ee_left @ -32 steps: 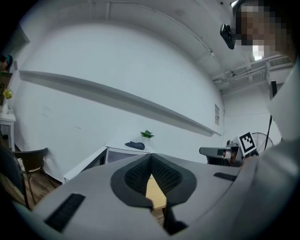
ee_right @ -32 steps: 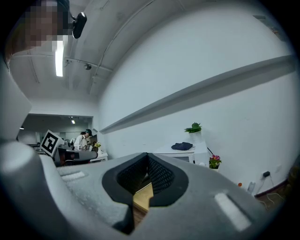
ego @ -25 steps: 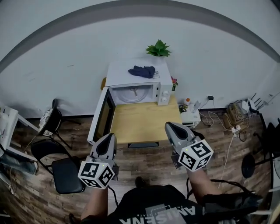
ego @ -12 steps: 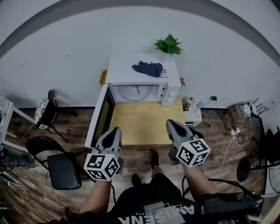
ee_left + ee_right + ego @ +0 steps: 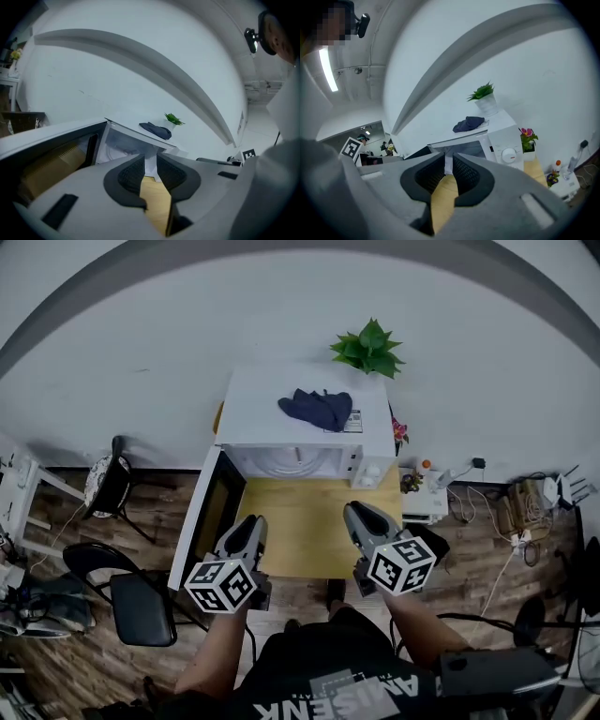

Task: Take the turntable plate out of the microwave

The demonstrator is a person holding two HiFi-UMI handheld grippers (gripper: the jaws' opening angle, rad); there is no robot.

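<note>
**Both claws parted in front of the open microwave**

A white wall rises behind a wood-plank floor, and a light wooden table stands against that wall. At the far edge of the table sits the white microwave, its door swung wide to the left. The turntable plate lies inside the open cavity, and nothing is touching it. A dark blue cloth lies crumpled on the microwave's roof, and a green potted plant stands at the roof's far right corner. A small pot of pink flowers stands just right of the microwave. A black chair stands on the floor to the left of the table.

The left gripper hangs at the near left edge of the table and the right gripper at the near right edge. Both point toward the microwave and are well apart from it.

The left gripper view shows its jaws parted by a narrow gap. They have just been opening, and only the table top shows between them. In the right gripper view the jaws are also parted, by a slimmer gap. They too have just been opening, and nothing is between them
</note>
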